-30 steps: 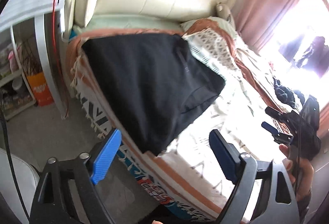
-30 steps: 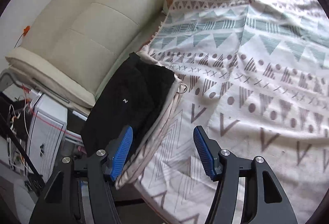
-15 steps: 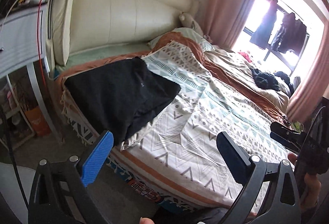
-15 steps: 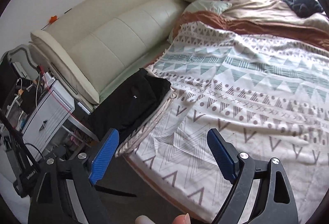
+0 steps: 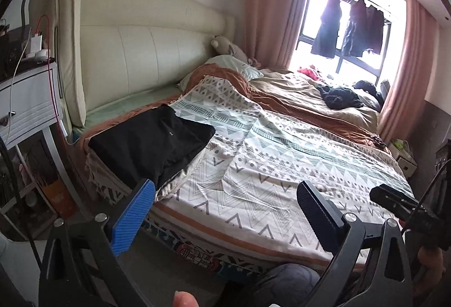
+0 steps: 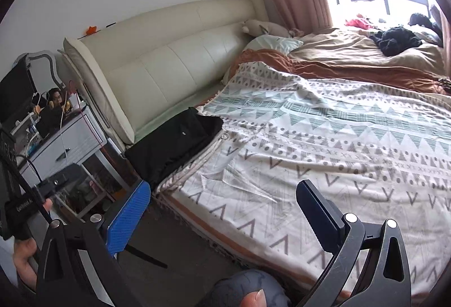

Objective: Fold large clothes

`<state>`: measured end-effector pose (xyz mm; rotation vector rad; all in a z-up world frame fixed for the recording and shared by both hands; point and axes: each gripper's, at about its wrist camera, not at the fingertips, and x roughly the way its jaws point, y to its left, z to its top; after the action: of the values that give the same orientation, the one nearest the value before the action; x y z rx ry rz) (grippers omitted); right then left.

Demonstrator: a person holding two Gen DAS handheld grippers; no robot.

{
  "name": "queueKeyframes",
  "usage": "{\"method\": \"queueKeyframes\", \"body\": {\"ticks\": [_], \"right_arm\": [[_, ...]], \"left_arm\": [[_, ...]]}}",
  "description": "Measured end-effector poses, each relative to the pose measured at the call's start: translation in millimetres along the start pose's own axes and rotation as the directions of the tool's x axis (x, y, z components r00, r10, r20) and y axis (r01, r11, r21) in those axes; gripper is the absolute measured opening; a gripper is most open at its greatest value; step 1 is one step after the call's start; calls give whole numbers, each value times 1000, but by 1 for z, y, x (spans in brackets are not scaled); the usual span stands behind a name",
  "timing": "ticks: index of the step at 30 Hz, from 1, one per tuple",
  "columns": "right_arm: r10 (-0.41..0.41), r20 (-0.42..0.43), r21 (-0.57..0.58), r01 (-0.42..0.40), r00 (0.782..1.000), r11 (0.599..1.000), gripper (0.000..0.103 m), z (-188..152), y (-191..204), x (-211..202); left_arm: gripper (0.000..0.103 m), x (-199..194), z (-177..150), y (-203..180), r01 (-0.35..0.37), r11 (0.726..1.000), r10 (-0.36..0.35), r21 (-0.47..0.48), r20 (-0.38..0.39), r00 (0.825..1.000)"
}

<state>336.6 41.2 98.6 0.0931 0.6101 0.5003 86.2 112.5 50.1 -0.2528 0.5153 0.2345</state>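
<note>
Left hand-held gripper (image 5: 225,211), with its jaws spread wide and nothing between them, is held in the air off the near edge of the bed (image 5: 253,228). Right hand-held gripper (image 6: 222,208) is likewise spread wide and empty, off the same edge. Each has one blue ribbed pad (image 5: 132,218) and one pad that looks dark. In the left wrist view the right hand-held gripper shows at the far right margin; in the right wrist view the left one shows at the far left margin, with a hand (image 6: 25,253) gripping it.

Folded black garment (image 5: 152,143) lies flat on the bed at the corner nearest the cream padded headboard (image 5: 141,53), resting on the patterned blanket (image 5: 296,149) and a folded pale layer beneath it. A small pale mark shows on the garment's upper face. It is well apart from both grippers.

Beyond the blanket, away from the black garment, lie a rust-brown cover (image 5: 225,75) and a tan quilt (image 5: 296,90); a crumpled dark heap of clothing (image 5: 338,98) sits on the quilt near the window (image 5: 352,33). Dark clothes (image 5: 327,25) hang in the window, flanked by pink curtains (image 5: 270,11). A pale pillow (image 6: 267,43) lies against the headboard. A white nightstand (image 6: 64,143) with cables stands beside the headboard, next to the garment's corner.
</note>
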Motion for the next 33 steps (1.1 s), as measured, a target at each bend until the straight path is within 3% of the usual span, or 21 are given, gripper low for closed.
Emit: {"method": "queueKeyframes", "body": {"ticks": [7,13,26,33], "right_arm": [[-9,47,-26,10,999,1000,103,-41,0,-40],[-40,65,30,38,997,999,103,-67,-12,-66],[-85,108,39,81,991,996,103,-123,-3,-134],[-121,109,34,118,987,992,103,-140,4,-148]], "left_arm": [[103,-29,-23,-24,29,998,-32,64,44,999],[103,-48,-45,-37,46,992,-53,116,65,996],[103,-82,-96,-55,114,978,-123,177,40,992],[103,-94,-112,-53,128,977,-135,173,29,990]]}}
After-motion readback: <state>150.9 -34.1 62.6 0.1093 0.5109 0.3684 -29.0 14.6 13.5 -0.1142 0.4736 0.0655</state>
